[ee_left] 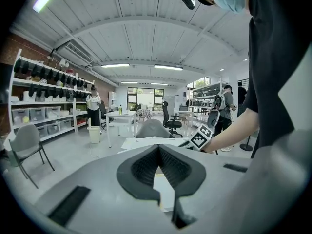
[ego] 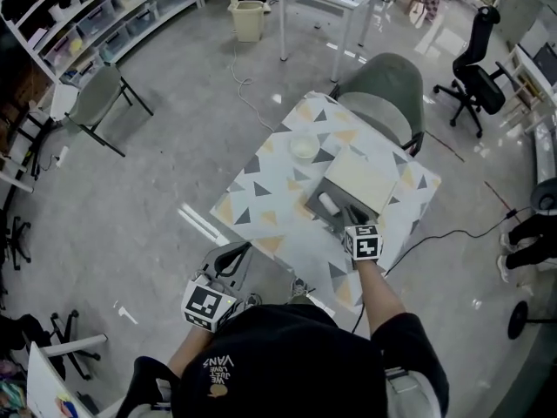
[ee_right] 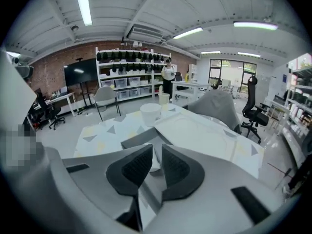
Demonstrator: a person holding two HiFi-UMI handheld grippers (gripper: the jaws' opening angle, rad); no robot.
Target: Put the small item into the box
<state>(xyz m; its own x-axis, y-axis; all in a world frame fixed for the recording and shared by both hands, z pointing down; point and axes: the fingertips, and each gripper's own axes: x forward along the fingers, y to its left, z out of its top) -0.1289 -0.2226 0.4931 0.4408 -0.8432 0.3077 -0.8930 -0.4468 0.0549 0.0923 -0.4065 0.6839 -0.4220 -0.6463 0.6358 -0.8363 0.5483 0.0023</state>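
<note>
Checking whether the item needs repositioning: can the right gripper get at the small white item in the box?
Probably yes. The box has its lid open, and the white item lies just ahead of the right gripper, whose fingers are slightly apart, with nothing between.

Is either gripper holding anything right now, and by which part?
Nothing held. Right gripper open, small white item lying free in the box; left gripper shut, empty.
</note>
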